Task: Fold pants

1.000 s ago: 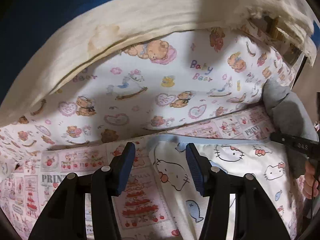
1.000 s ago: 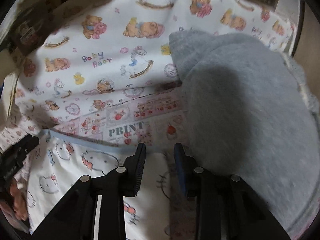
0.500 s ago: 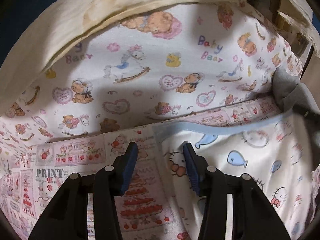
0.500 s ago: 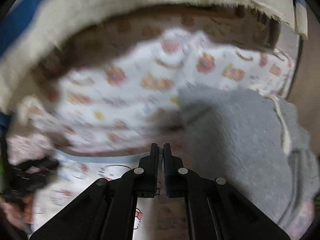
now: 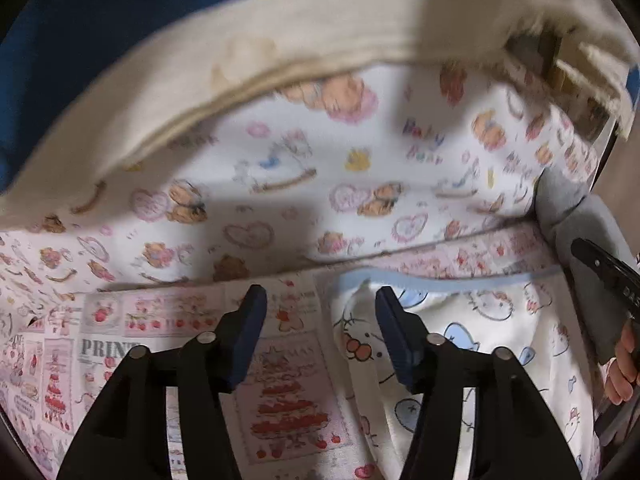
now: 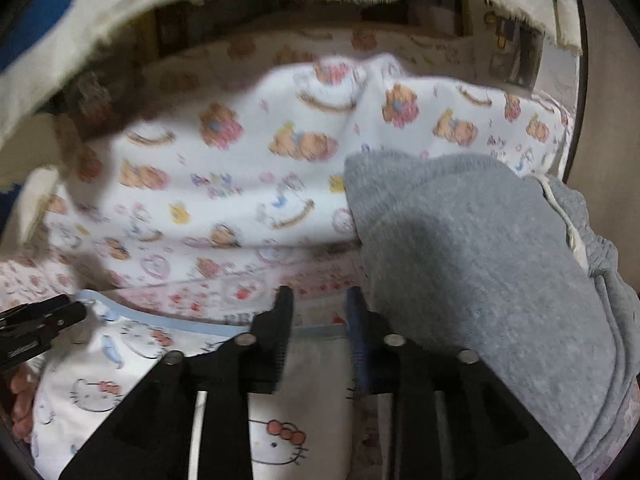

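Observation:
The white cat-print pants (image 5: 480,344) with a pale blue waistband (image 5: 440,284) lie on a patterned sheet. My left gripper (image 5: 320,296) hovers over their left edge, its jaws opening, the pads pressing on nothing. In the right wrist view the pants (image 6: 120,360) fill the lower left. My right gripper (image 6: 319,296) stands just above the waistband (image 6: 160,320) near its right end. Its jaws are opening, and the cloth beneath them is not pinched. The picture is blurred.
A grey sweat garment (image 6: 480,260) is heaped right of the pants, close to the right gripper. The bear-print sheet (image 5: 320,168) and strawberry-print sheet (image 5: 280,380) cover the surface. A cream cloth (image 5: 280,52) and a blue backing (image 5: 100,4) rise behind. A hand (image 5: 624,360) shows at the right edge.
The right gripper, shut half a second ago, now has its jaws apart and has risen. The pants' waistband, then raised, lies lower again. The left jaws stand slightly wider.

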A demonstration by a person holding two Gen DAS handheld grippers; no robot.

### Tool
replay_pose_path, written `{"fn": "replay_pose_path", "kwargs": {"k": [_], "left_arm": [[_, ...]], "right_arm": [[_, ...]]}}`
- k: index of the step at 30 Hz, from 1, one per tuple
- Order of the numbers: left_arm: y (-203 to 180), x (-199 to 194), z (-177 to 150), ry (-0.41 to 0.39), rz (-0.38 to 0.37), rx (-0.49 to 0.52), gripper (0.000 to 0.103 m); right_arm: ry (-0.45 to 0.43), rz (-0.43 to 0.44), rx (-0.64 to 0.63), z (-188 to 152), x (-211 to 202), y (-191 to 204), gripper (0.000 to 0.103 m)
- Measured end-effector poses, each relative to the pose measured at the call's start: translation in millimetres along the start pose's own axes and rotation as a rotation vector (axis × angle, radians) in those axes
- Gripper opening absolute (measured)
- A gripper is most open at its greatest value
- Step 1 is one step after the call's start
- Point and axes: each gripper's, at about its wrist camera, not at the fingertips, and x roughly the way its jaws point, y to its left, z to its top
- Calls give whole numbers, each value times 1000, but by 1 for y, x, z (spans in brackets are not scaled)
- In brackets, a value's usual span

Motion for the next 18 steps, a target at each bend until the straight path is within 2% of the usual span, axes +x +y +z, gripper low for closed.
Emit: {"fn": "replay_pose_path", "kwargs": {"k": [2, 3, 4, 5, 9, 12, 16, 18], "left_arm": [[-3, -10, 1, -35, 25, 19, 56], [-7, -17, 3, -47, 43, 41, 56], [-10, -27, 6, -67, 46, 51, 56], [-13, -39, 10, -98, 34, 53, 56], [-15, -87, 22, -229, 26, 46, 63], [-1, -123, 18, -273, 92, 29, 63], [36, -161, 0, -241, 191, -3, 63], [58, -173, -14, -188, 223, -14, 63]], "right_arm": [[-45, 18, -4, 0, -15, 4, 55], [-70, 13, -9, 1, -22, 5, 60], [-98, 6, -15, 2, -29, 7, 69], [-120, 4, -19, 2, -33, 8, 73], [-174, 63, -16, 8, -54, 12, 73], [-195, 87, -26, 9, -65, 18, 73], [-169, 176, -50, 12, -78, 37, 73], [-131, 241, -70, 10, -81, 52, 73]]}}
